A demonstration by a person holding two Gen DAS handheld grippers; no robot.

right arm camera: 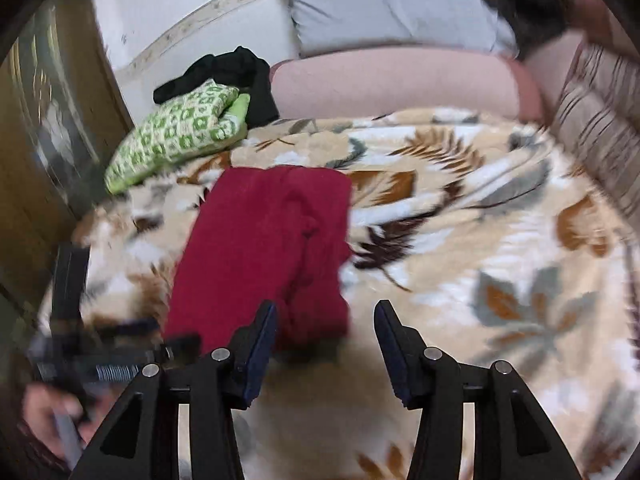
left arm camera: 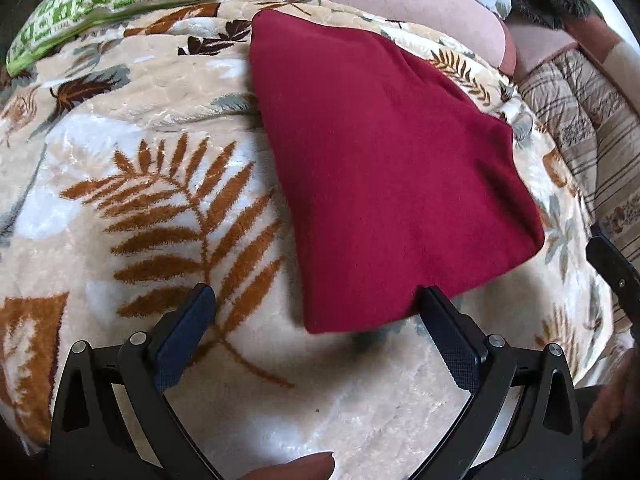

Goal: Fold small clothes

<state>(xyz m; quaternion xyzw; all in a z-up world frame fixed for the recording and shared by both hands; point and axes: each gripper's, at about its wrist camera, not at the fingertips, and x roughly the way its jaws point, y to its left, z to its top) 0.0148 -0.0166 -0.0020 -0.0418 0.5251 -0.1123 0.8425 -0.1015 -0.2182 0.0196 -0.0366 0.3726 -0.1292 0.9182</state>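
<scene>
A dark red garment (left arm camera: 384, 168) lies folded into a flat stack on a cream blanket with leaf prints (left arm camera: 132, 184). My left gripper (left arm camera: 316, 300) is open and empty just in front of the garment's near corner, its right finger (left arm camera: 444, 320) at the hem. In the right wrist view the same red garment (right arm camera: 264, 248) lies ahead and left. My right gripper (right arm camera: 326, 316) is open and empty, hovering by the garment's near right corner. The left gripper (right arm camera: 80, 344) shows blurred at the left edge.
A green and white patterned cushion (right arm camera: 176, 132) and a black cloth (right arm camera: 232, 72) lie at the back left. A pink bolster (right arm camera: 400, 80), a grey pillow (right arm camera: 384, 4) and a striped quilt (right arm camera: 600, 132) line the back and right. A wooden cabinet (right arm camera: 36, 160) stands on the left.
</scene>
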